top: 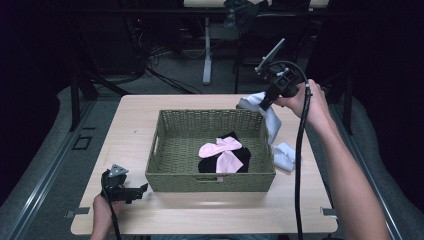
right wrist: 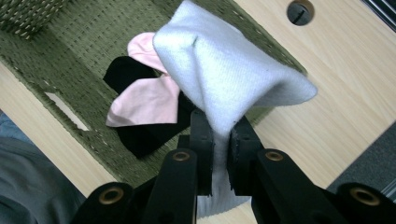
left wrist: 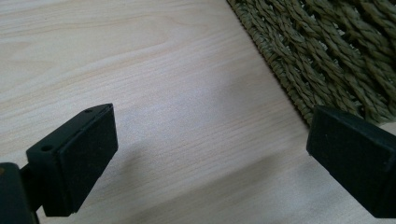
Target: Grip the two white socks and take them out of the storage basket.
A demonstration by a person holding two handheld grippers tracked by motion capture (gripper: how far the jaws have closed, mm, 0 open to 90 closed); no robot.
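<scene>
1. I am holding my right gripper (top: 264, 102) raised over the wicker basket's (top: 210, 181) far right corner, jaws pinching a white sock (right wrist: 224, 79).
2. My left gripper (top: 142, 189) is resting beside the basket's near left corner, jaws spread wide over bare table (left wrist: 154, 93).

No legible text, labels, brand marks, numbers or signs in any view. Woven basket (top: 210, 150): plain weave on all walls, no tag. Socks inside and beside the basket: no readable print. Tabletop (top: 130, 130) around the basket: bare wood grain, nothing written.
</scene>
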